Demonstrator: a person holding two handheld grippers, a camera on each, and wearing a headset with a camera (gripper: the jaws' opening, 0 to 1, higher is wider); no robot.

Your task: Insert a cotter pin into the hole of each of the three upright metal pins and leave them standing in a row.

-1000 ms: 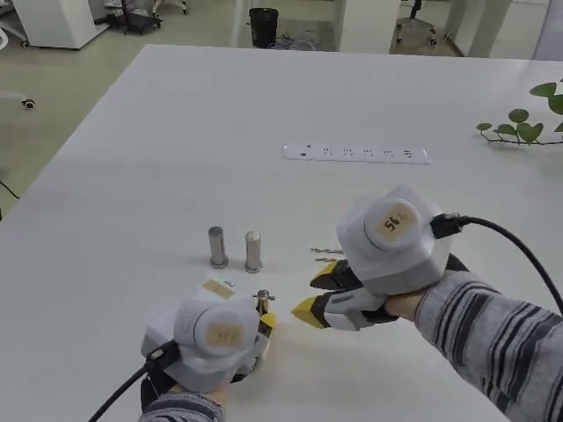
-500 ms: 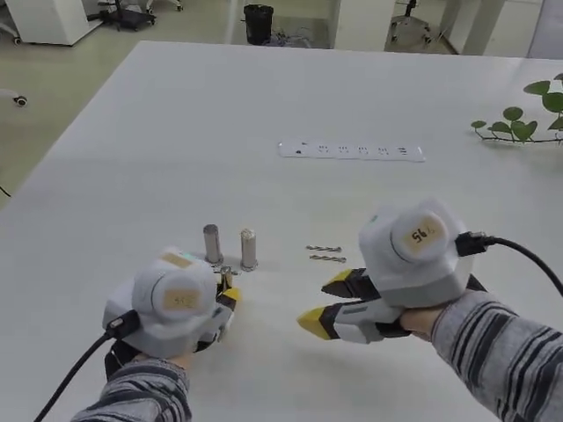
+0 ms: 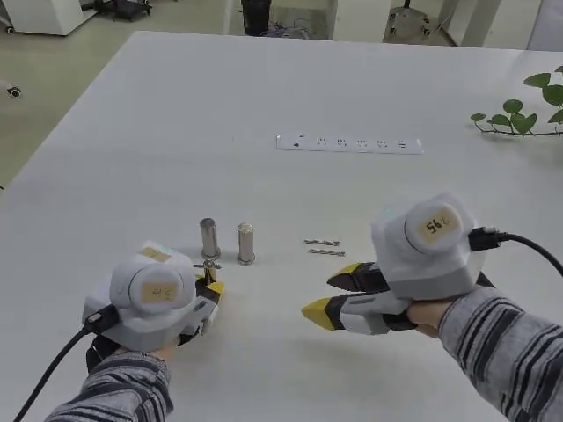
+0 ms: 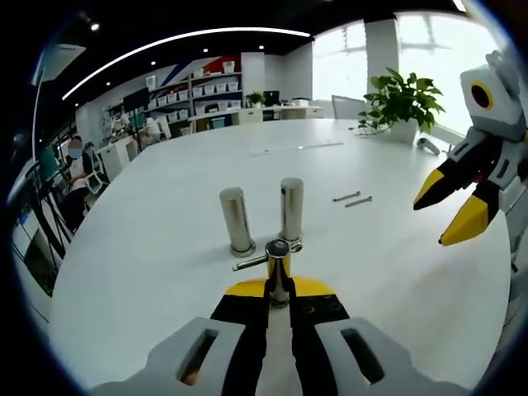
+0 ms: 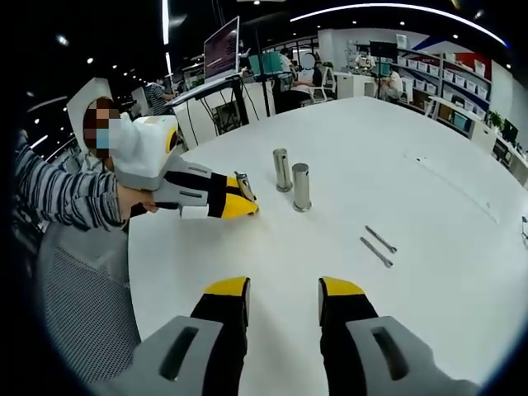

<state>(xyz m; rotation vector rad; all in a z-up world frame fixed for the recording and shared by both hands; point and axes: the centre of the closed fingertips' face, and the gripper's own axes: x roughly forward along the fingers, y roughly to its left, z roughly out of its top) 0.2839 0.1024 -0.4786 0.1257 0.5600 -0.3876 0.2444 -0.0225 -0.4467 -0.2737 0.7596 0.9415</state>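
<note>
**Left gripper clamped on pinned post, right gripper released**

The left gripper (image 3: 211, 286) was clenched around a held metal pin (image 4: 278, 268), which stood upright between its yellow tips low over the white counter (image 3: 176, 132). A fitted cotter pin (image 4: 250, 262) ran crosswise through the top of that pin. Just beyond it two more stood upright on the counter, the left bare pin (image 3: 208, 237) and the right bare pin (image 3: 245, 243), near each other but apart. The right gripper (image 3: 327, 294) hovered well off to the side, its jaws spread with nothing between them. A first loose cotter pin (image 3: 322, 242) and a second loose cotter pin (image 3: 326, 252) lay side by side between the bare pins and the right gripper. Farther back lay a power strip (image 3: 349, 143), with a plant (image 3: 519, 123) at the counter's edge.
</note>
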